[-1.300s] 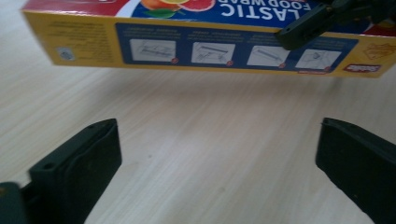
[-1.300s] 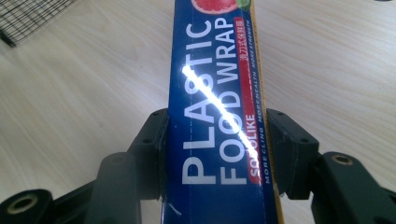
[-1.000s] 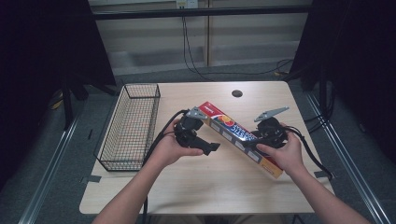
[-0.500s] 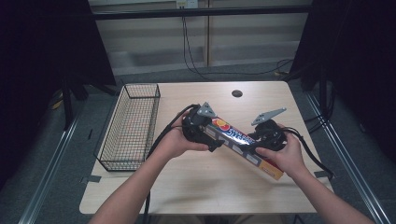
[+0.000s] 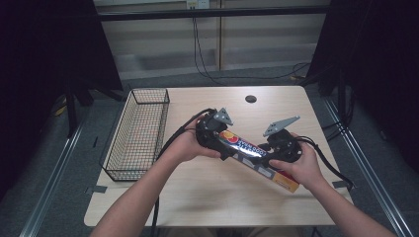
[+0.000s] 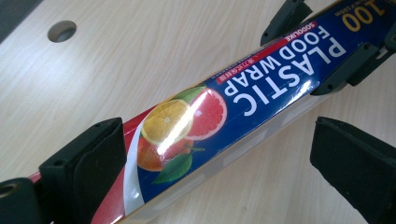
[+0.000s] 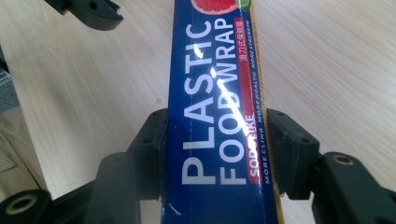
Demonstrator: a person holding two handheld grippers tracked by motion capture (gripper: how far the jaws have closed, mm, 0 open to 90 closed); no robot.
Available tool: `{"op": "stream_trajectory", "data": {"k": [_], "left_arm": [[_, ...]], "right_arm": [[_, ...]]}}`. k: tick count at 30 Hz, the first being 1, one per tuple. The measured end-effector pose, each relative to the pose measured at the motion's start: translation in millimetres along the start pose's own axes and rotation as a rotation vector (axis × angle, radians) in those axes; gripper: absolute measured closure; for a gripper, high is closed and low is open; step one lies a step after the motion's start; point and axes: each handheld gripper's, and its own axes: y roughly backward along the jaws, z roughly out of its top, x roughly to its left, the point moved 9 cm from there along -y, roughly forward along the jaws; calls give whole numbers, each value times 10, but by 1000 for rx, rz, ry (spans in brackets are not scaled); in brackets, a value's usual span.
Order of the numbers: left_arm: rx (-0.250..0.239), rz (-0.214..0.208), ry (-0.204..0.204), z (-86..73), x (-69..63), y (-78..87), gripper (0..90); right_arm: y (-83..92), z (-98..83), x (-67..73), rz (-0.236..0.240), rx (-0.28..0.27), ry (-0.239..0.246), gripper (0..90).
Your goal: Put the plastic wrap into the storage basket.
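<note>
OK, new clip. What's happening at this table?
A person works a gripper in each hand on a long plastic food wrap box in the middle of the table. The right gripper is clamped across the box. The left gripper straddles its fruit-printed end with its jaws open, one near the box, the other clear. A wire basket stands at the left.

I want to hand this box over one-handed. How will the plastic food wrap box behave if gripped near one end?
The plastic food wrap box is long and narrow, so held near one end it would likely droop or twist. Its glossy print shows glare, so it may slip. Flat faces suggest it won't roll; the right gripper squeezes thin-looking cardboard that might dent.
</note>
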Motion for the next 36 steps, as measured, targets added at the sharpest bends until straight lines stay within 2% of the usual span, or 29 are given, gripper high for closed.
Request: {"op": "stream_trajectory", "data": {"k": [5,7,10,12,15,18,19,21,22,25,28,31,32,33,34,35,36], "left_arm": [[12,7,-12,-8,31,-39,45],[12,-5,-14,-7,21,-56,45],[25,-11,-36,-14,12,-94,44],[59,-37,-74,-26,-13,-136,44],[81,-42,-94,-26,-34,-164,44],[93,-51,-123,-4,-75,-206,53],[101,-66,-129,0,-89,-220,56],[142,-74,-169,-21,-88,-249,61],[161,-78,-206,-28,-112,-281,64],[171,-86,-228,-35,-134,-300,87],[228,-96,-321,-68,-183,-314,135],[238,-97,-307,-87,-208,-321,185],[255,-99,-338,-98,-210,-315,185],[288,-110,-402,-131,-241,-297,227],[288,-110,-402,-131,-241,-297,242],[291,-114,-426,-134,-263,-292,263],[305,-128,-441,-139,-285,-280,263]], "right_arm": [[1,9,38,5,9,12,450],[-4,11,54,17,12,24,450],[-4,11,70,29,9,40,450],[2,9,79,29,13,36,450],[12,5,68,30,15,57,451],[17,1,76,33,21,53,451],[13,5,79,34,19,62,451],[3,16,110,39,22,64,451],[4,19,114,41,25,73,450],[14,33,130,47,25,78,450],[8,49,158,53,25,96,450],[5,46,158,37,43,121,450],[-7,44,177,51,41,119,450],[-17,32,186,52,48,151,450],[-17,32,186,52,48,151,450],[-19,24,212,56,55,173,450],[-19,24,212,56,55,173,450]]}}
